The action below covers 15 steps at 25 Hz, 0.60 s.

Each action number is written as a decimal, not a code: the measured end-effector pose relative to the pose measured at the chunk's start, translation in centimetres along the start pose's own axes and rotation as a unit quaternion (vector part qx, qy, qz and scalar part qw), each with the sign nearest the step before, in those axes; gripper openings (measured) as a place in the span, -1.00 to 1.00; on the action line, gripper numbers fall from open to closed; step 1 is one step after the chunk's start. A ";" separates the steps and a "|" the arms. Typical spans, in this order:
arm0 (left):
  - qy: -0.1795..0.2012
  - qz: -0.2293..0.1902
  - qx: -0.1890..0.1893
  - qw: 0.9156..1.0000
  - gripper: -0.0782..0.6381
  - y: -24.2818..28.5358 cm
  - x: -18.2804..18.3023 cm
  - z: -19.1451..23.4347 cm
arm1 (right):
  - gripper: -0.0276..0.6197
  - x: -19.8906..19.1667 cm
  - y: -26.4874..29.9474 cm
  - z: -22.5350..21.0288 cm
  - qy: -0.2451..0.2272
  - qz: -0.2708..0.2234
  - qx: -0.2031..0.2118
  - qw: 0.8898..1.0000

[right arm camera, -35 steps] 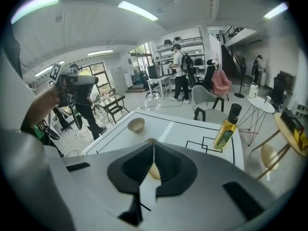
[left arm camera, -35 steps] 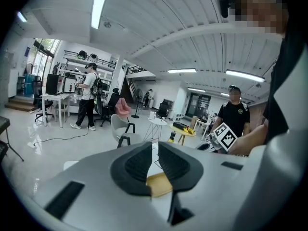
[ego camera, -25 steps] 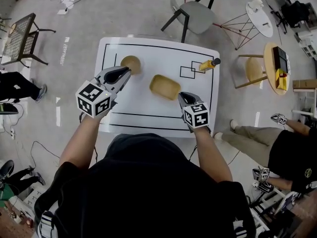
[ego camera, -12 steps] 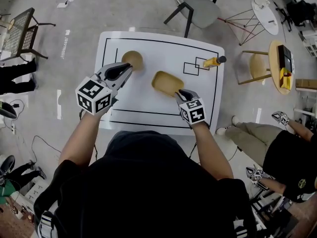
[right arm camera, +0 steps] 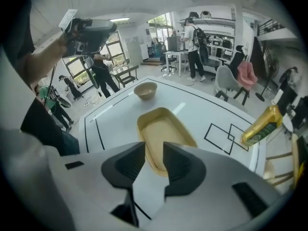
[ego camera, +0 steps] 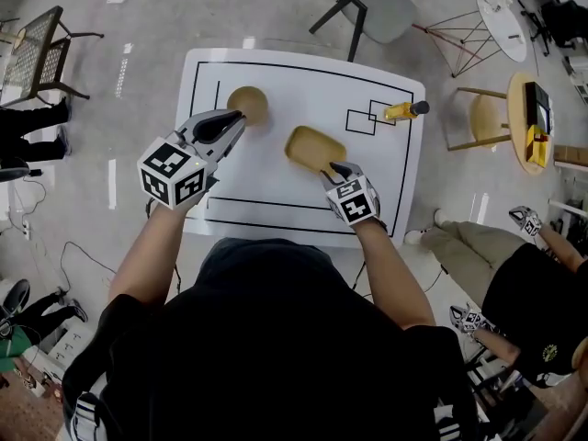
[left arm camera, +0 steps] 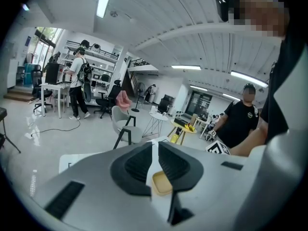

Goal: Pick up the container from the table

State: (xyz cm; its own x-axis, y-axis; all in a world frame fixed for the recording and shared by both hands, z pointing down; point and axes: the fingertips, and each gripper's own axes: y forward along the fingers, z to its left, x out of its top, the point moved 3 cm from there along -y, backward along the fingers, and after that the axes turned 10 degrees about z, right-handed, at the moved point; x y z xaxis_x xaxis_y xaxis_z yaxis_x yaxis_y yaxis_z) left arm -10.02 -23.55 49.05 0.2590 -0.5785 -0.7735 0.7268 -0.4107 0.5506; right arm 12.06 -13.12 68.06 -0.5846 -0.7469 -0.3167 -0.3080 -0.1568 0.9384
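The right gripper's (ego camera: 338, 168) jaws, just opened wide, are set astride the near rim of the container (ego camera: 315, 147), unpressed. It is seen empty, mid-table (ego camera: 276, 200). Farther off, the left gripper's (ego camera: 237, 118) narrow, empty jaws are held beside an empty bowl (ego camera: 247, 105).

Container (ego camera: 313, 146): plain mustard yellow. Bowl (ego camera: 247, 105): tan. Table (ego camera: 266, 184): white, ruled with black lines. Bottle (ego camera: 401, 111): yellow, black cap. Left gripper (ego camera: 238, 118) and right gripper (ego camera: 336, 169): grey shells, black pads, black-and-white square-marker cubes.
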 end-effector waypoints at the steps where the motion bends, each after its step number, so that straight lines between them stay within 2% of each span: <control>1: 0.000 0.001 0.000 1.000 -0.66 0.1 0.0 0.0 | -0.54 -0.1 0.3 0.2 -0.008 0.005 0.002 1.000; 7: -0.004 0.002 0.002 1.000 -0.66 0.5 -0.2 0.2 | -0.51 -0.7 2.1 0.7 -0.032 0.030 0.018 0.999; 15: -0.013 0.008 0.002 1.000 -0.65 0.3 -1.5 0.5 | -0.50 -0.9 3.5 1.5 -0.058 0.045 0.018 0.997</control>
State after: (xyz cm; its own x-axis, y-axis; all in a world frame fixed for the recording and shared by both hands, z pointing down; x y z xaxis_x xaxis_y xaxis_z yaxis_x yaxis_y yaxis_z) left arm -10.52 -23.13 50.57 0.2546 -0.6030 -0.7560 0.7196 -0.4041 0.5647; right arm 10.43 -12.04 71.42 -0.6934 -0.6772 -0.2464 -0.2748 -0.0675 0.9591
